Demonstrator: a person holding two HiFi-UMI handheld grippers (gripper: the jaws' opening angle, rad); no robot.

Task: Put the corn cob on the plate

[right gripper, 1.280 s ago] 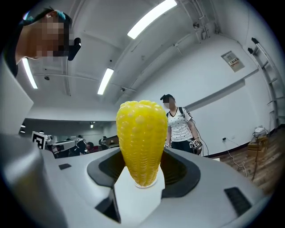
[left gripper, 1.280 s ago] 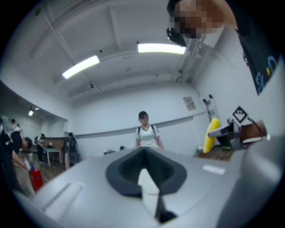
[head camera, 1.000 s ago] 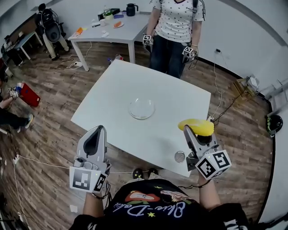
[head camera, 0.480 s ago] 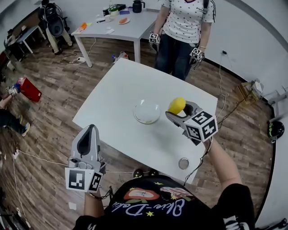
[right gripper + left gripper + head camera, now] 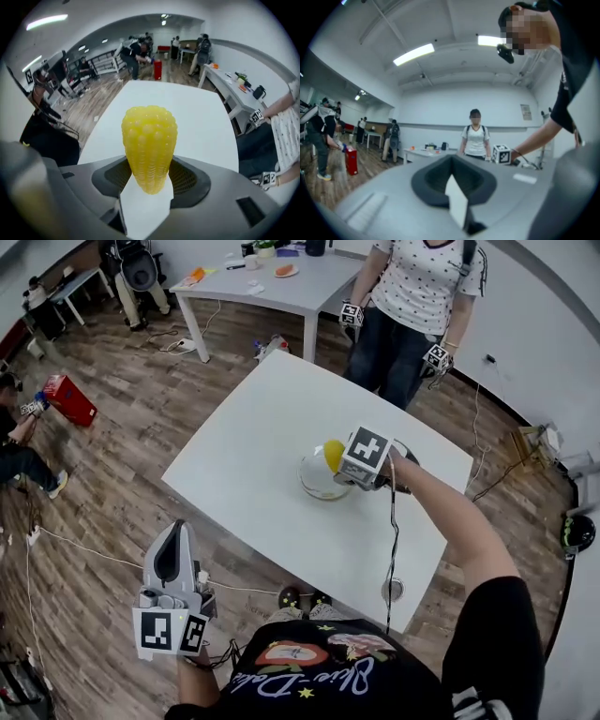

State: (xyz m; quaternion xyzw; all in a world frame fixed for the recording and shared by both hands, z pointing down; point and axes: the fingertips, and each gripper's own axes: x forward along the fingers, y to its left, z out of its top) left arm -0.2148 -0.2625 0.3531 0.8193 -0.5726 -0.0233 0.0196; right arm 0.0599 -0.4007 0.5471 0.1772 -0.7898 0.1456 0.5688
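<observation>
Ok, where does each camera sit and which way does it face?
Head view: on the person's head, facing steeply down at the white table and plate; left gripper, right gripper and right arm show.
Left gripper view: on the left gripper, facing level toward a standing person; its shut, empty fingers show.
Right gripper view: on the right gripper, facing down at the table; its fingers hold the corn cob.
Shared: the corn cob, in head and right gripper views.
</observation>
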